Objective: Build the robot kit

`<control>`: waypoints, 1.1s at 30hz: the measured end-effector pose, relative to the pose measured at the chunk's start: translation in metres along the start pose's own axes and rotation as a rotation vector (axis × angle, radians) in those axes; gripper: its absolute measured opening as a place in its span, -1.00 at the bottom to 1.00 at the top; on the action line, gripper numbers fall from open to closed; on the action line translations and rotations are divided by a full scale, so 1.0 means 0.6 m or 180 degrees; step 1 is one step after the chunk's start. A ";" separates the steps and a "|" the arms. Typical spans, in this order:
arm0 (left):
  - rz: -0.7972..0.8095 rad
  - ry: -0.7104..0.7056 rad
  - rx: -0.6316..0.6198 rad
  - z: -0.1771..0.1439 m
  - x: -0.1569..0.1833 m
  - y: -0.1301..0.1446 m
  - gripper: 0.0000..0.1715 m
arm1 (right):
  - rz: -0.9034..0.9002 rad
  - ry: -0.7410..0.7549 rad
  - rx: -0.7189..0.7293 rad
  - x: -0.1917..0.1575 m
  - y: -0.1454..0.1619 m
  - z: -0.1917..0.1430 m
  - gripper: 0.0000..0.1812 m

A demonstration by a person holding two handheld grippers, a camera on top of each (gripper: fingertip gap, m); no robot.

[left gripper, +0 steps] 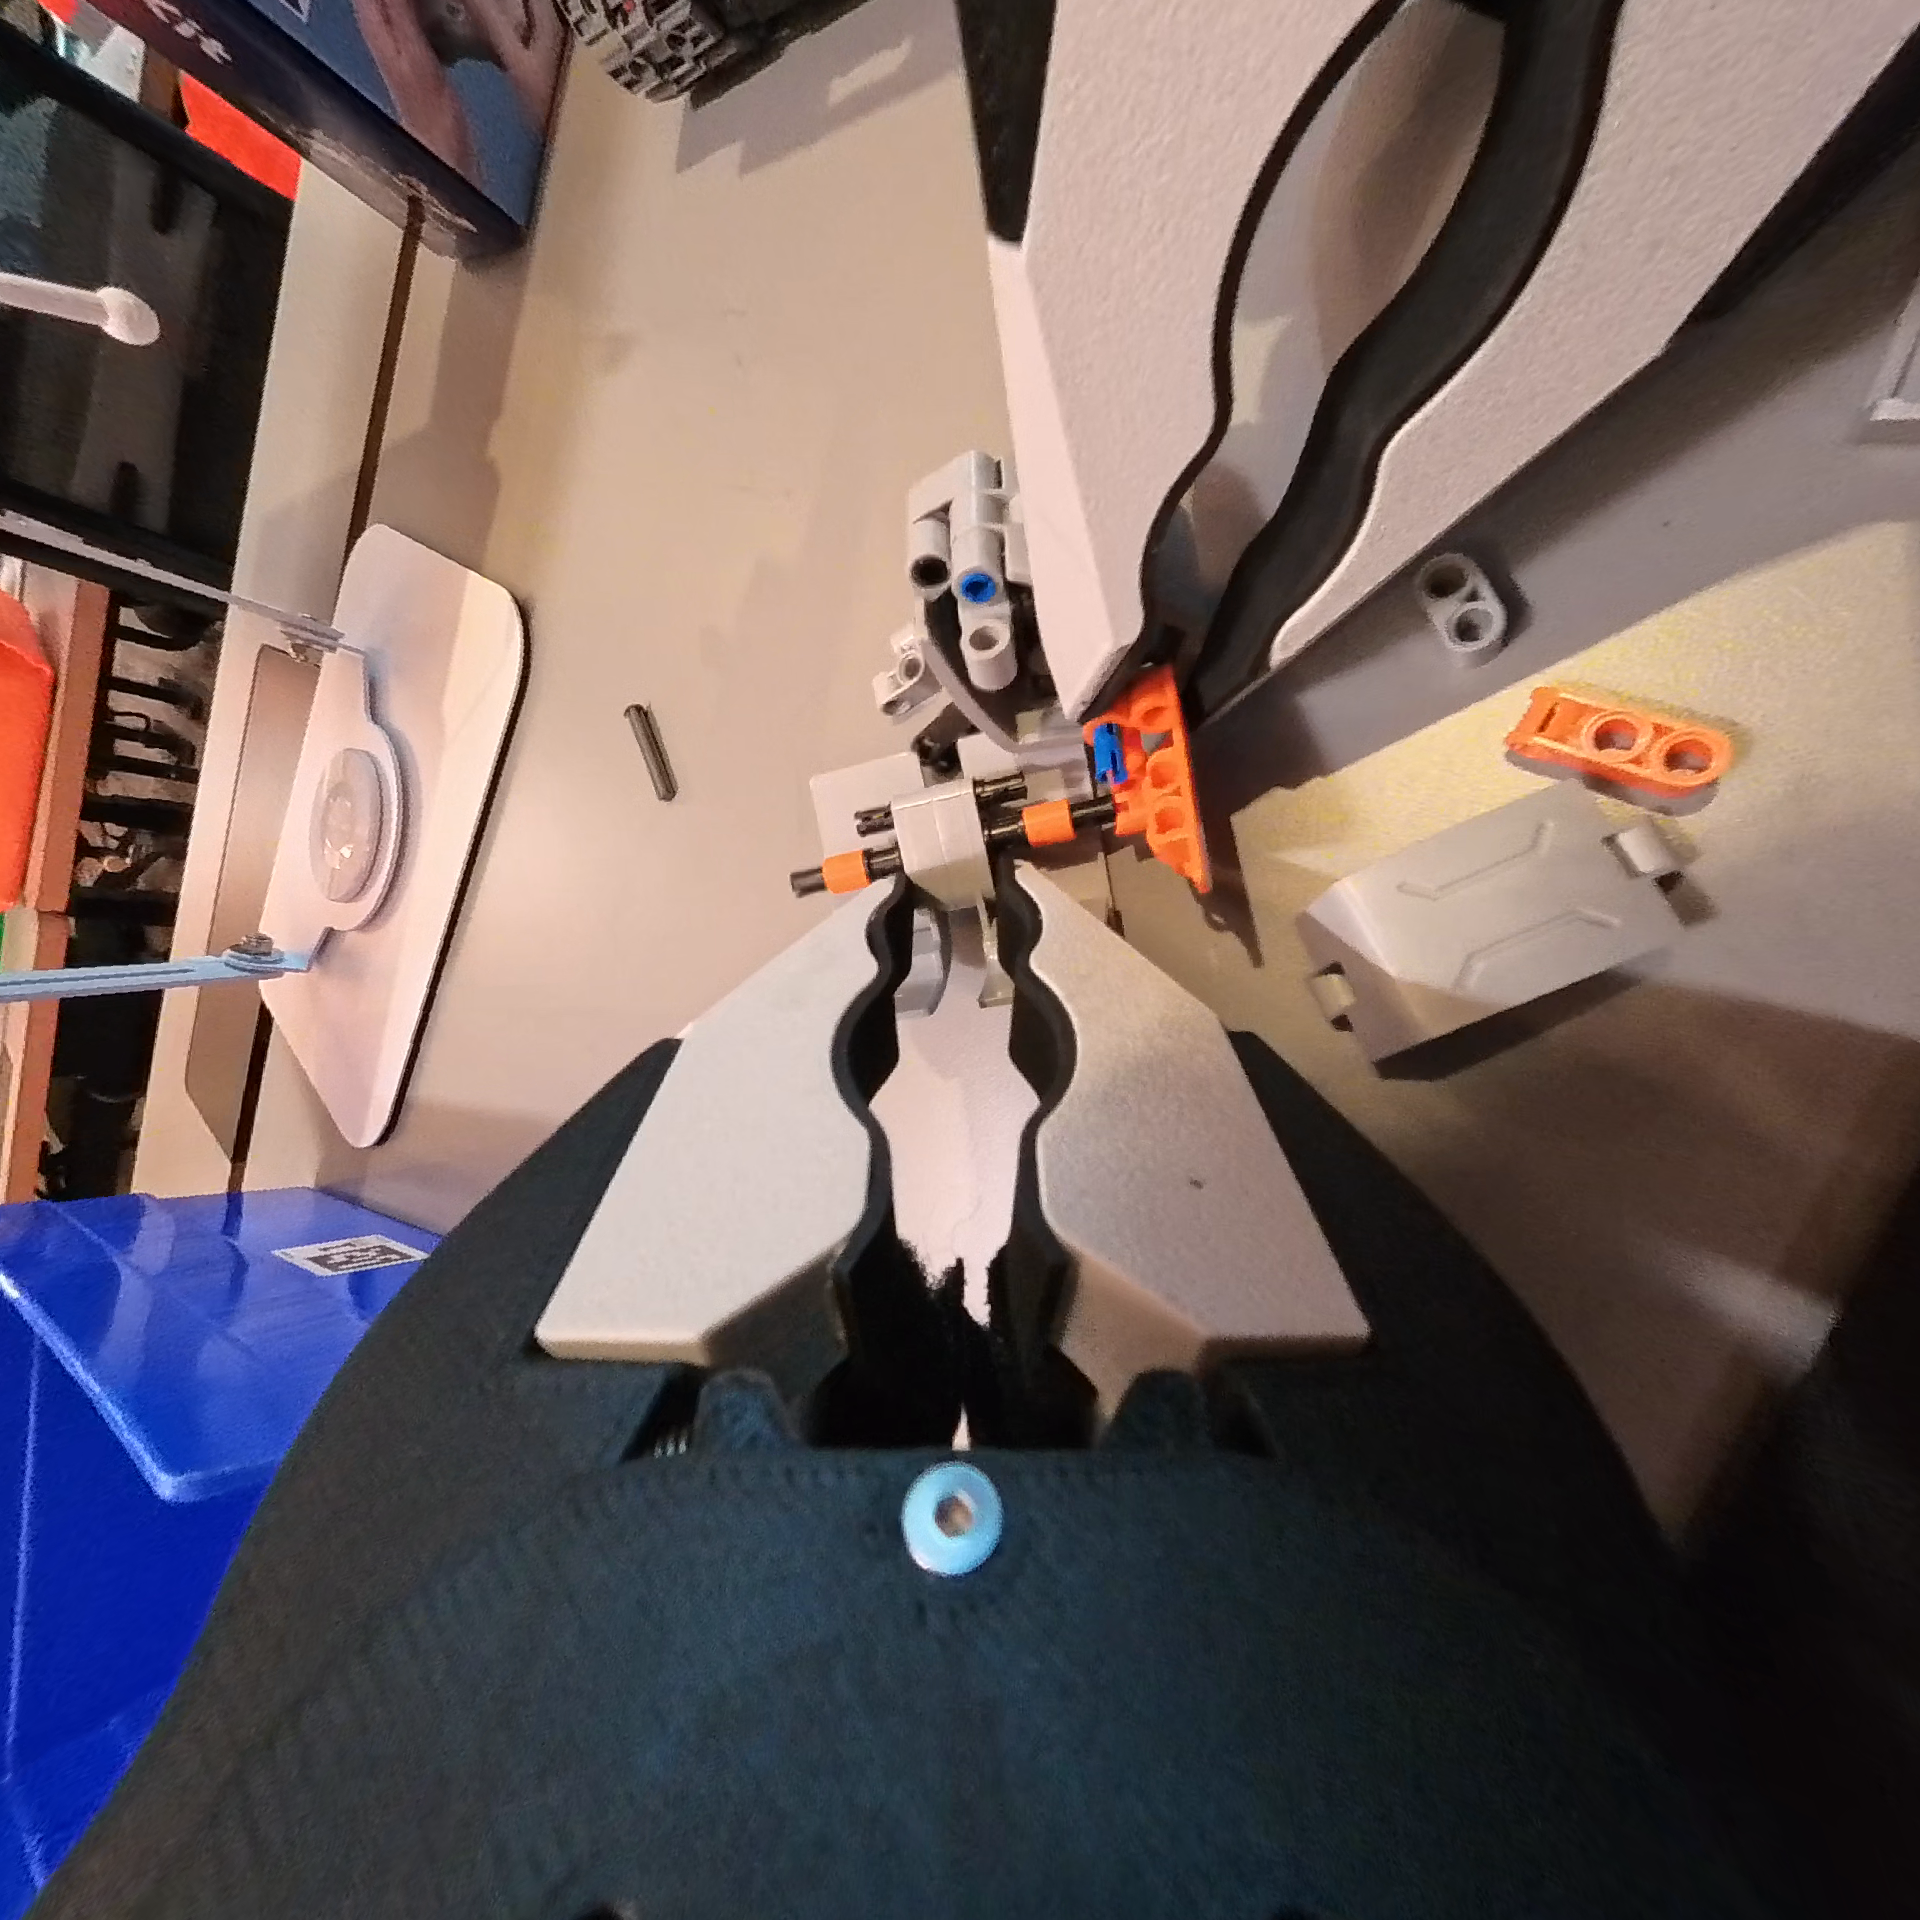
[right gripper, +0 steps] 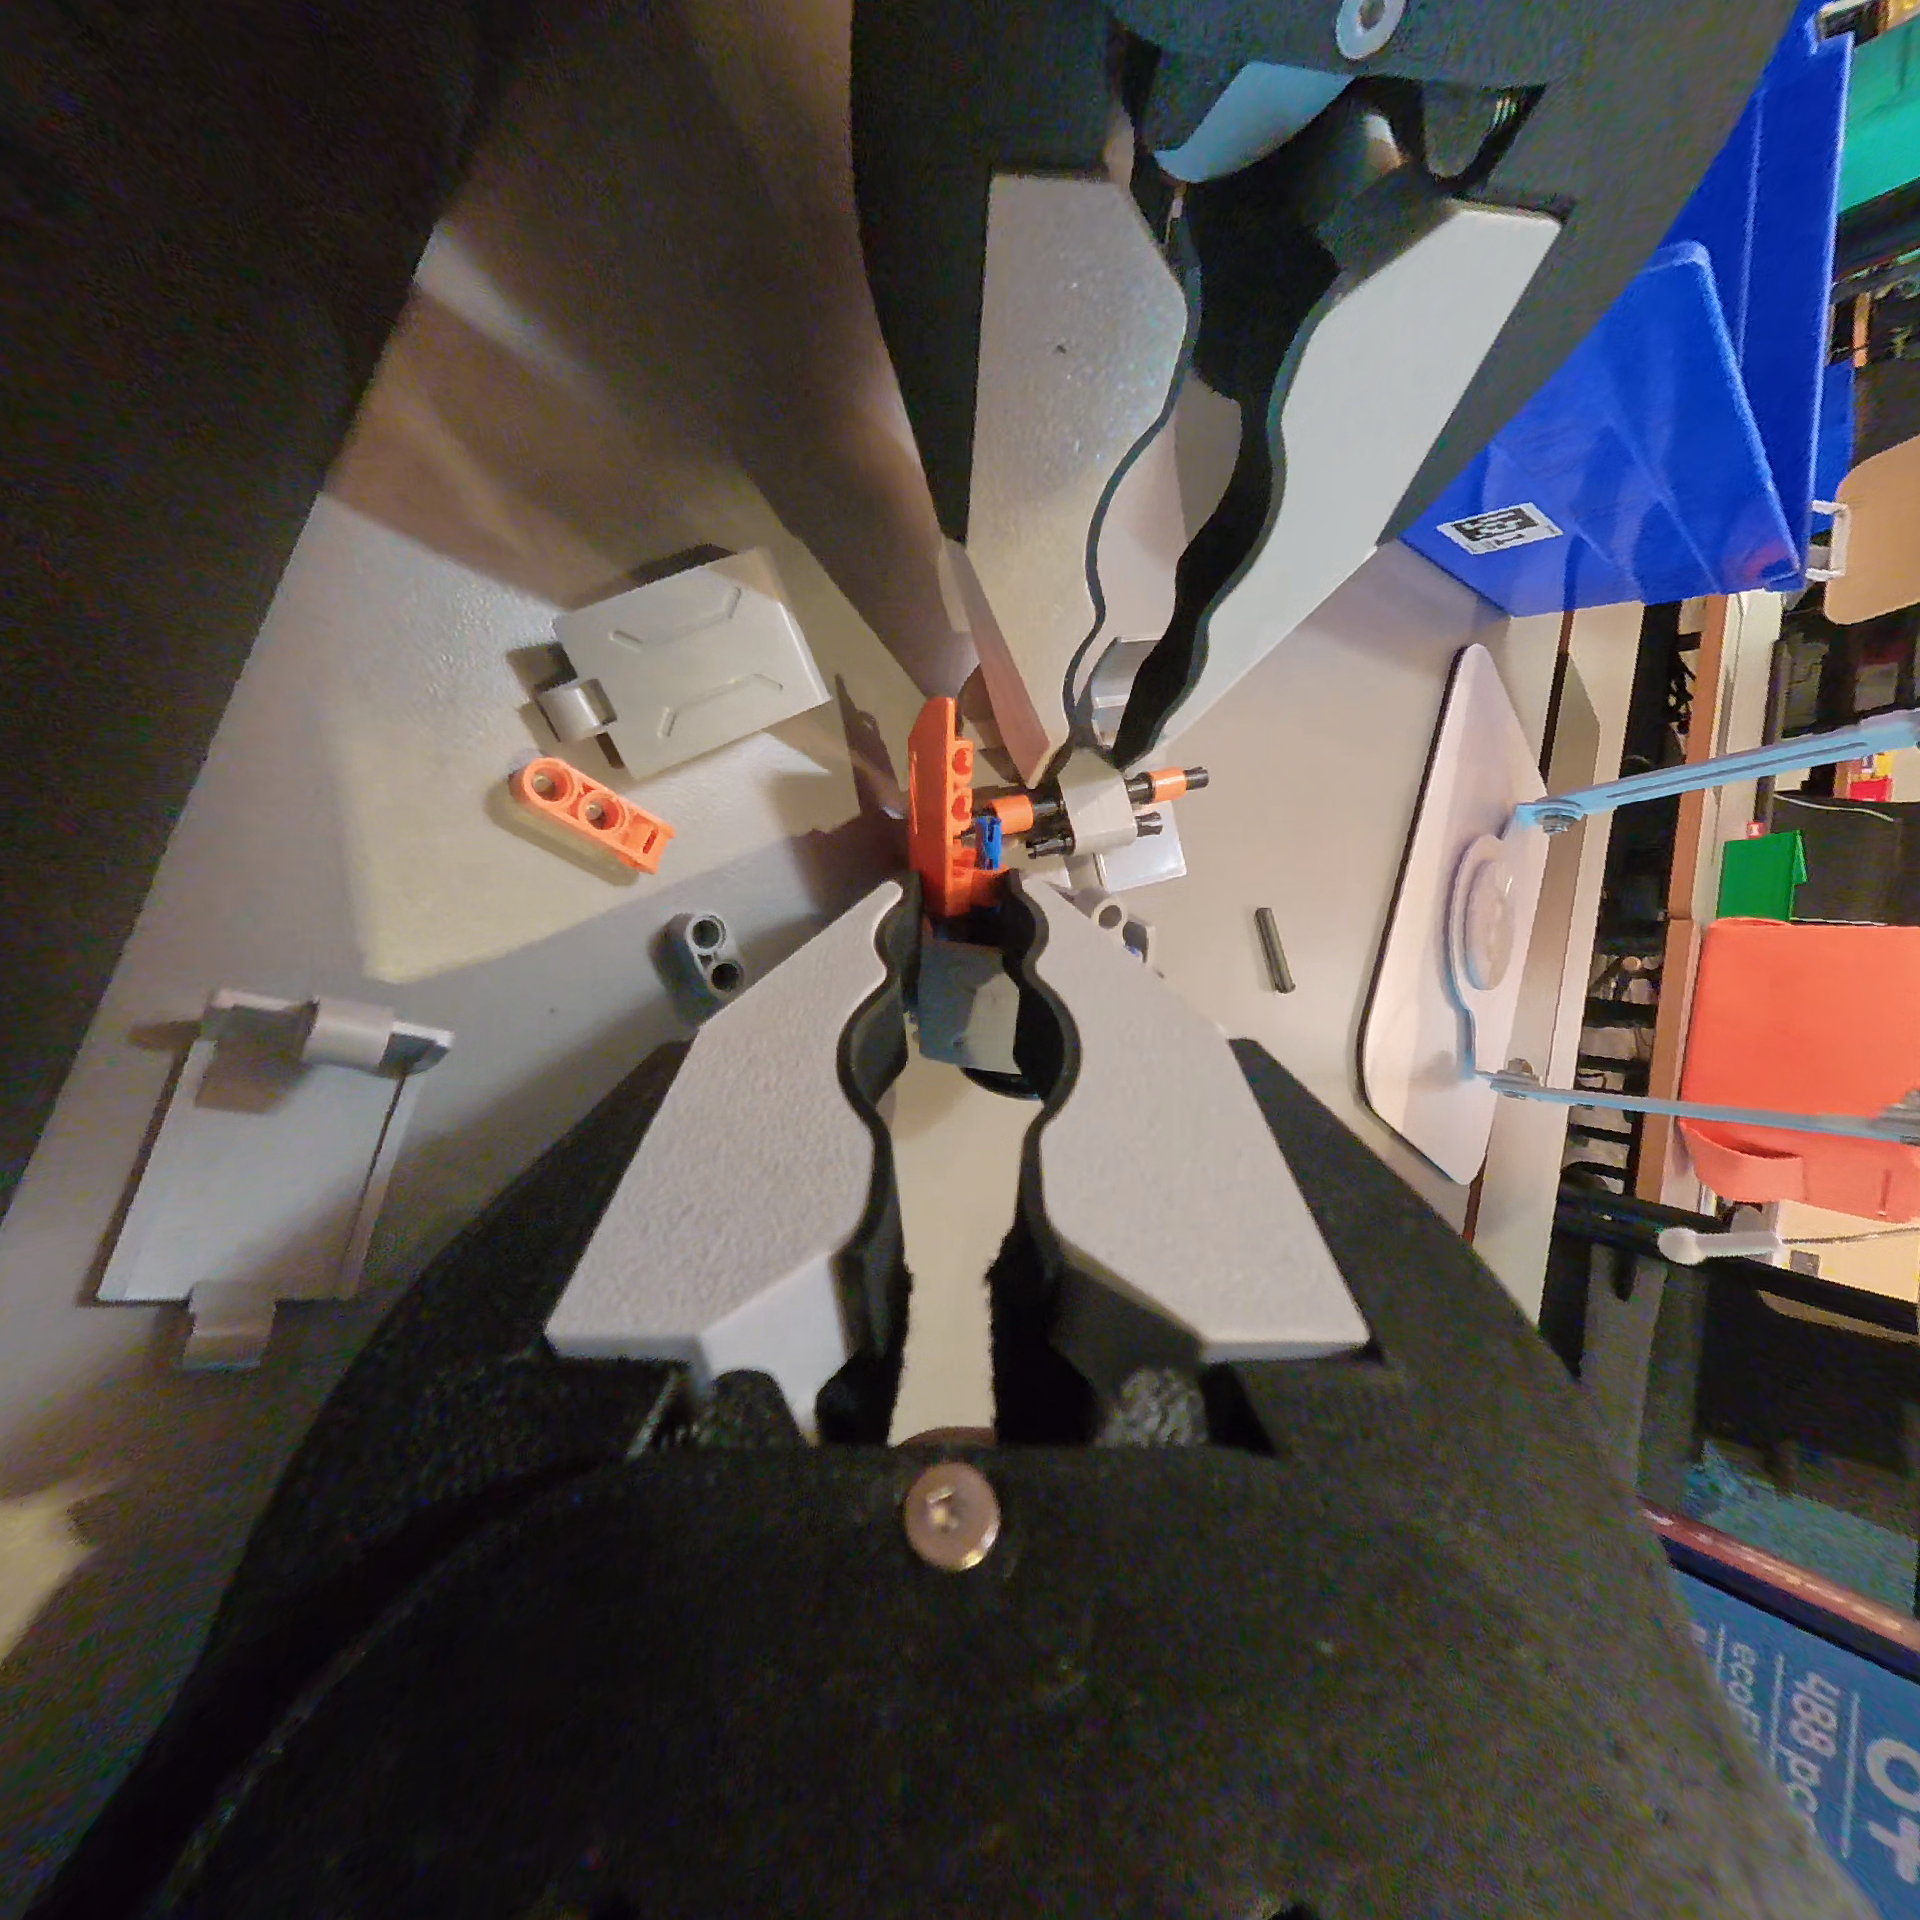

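Item: part-built grey and orange toy brick model [left gripper: 997, 800], held above the worktop [left gripper: 727, 416].
Left tongs [left gripper: 951, 914]: closed on its grey end.
Right tongs [right gripper: 961, 914]: closed on its orange end.
Loose on worktop: orange beam [left gripper: 1621, 743], small grey connector [left gripper: 1463, 613], grey panel [left gripper: 1496, 914], black pin [left gripper: 651, 753].
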State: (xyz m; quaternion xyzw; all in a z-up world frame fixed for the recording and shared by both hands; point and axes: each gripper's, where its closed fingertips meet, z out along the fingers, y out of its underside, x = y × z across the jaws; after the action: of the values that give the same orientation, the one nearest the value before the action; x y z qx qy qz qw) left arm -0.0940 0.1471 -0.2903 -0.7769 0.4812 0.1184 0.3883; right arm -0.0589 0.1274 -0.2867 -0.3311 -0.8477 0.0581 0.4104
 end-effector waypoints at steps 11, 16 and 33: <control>0.0071 -0.0041 -0.0062 0.001 -0.002 0.000 -0.85 | 0.0028 -0.0010 0.0000 0.003 0.005 0.001 -0.87; 0.0026 0.0000 -0.0086 0.002 -0.002 0.002 -0.85 | -0.0055 0.0026 -0.0086 0.004 0.008 0.003 -0.87; -0.1132 0.1013 0.0073 -0.012 0.030 -0.006 -0.66 | -0.0183 -0.0350 0.0077 -0.004 0.010 -0.009 -0.85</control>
State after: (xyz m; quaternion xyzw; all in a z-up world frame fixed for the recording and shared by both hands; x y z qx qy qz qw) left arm -0.0831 0.1307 -0.2936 -0.8538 0.3933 -0.0813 0.3311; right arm -0.0509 0.1300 -0.2870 -0.2979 -0.8774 0.0746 0.3687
